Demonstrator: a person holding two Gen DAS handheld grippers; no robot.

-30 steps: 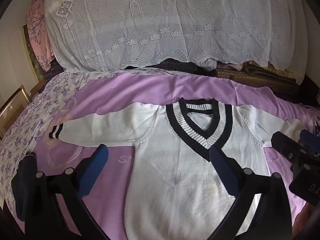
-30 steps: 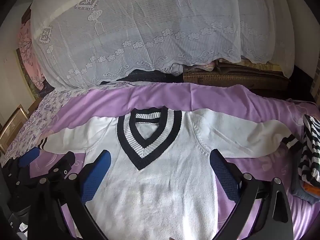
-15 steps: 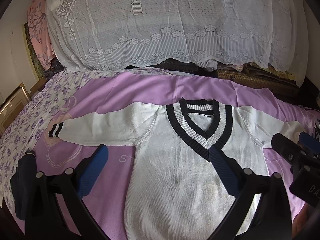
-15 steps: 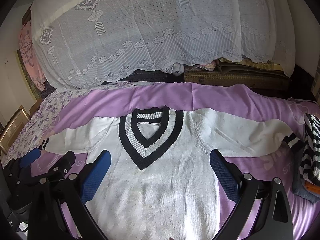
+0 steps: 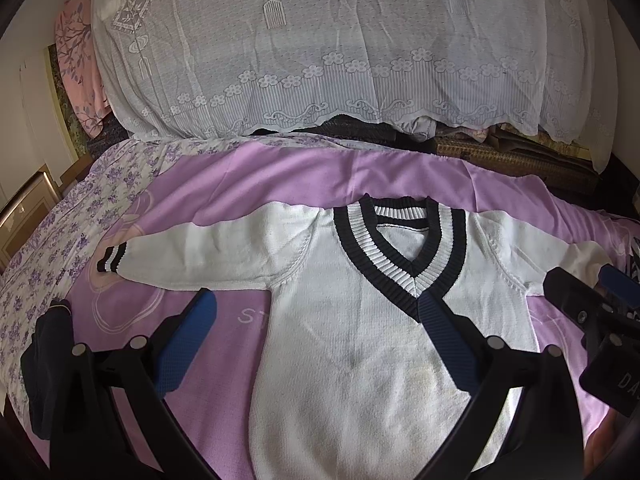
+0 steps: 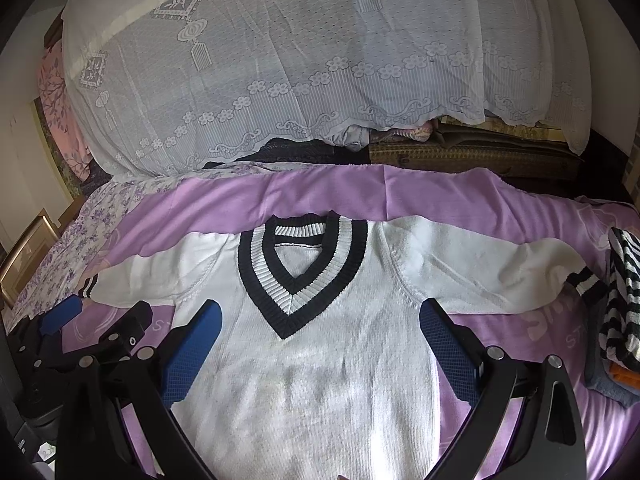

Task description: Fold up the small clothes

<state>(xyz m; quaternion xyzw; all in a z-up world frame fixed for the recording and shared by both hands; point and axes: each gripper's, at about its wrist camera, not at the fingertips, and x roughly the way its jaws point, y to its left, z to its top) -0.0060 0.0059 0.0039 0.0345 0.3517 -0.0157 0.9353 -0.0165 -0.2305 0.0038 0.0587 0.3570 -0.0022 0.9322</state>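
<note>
- Sweater (image 5: 360, 340) lies flat, front up, on the purple sheet (image 5: 248, 184) of the bed; sleeves spread toward the left and right edges, probably laid out so each can be folded in.
- Long axis runs from near edge to far edge; V-neck collar (image 6: 300, 276) points its notch toward the near edge, neckline away.
- Left hand-held gripper (image 5: 316, 344) hovers over the left armpit area, jaws wide apart, nothing held.
- Right hand-held gripper (image 6: 320, 352) straddles the chest, likewise wide and empty.
- Striped clothes (image 6: 624, 300) sit at the right edge, apart from the sleeve cuff (image 6: 586, 280).
</note>
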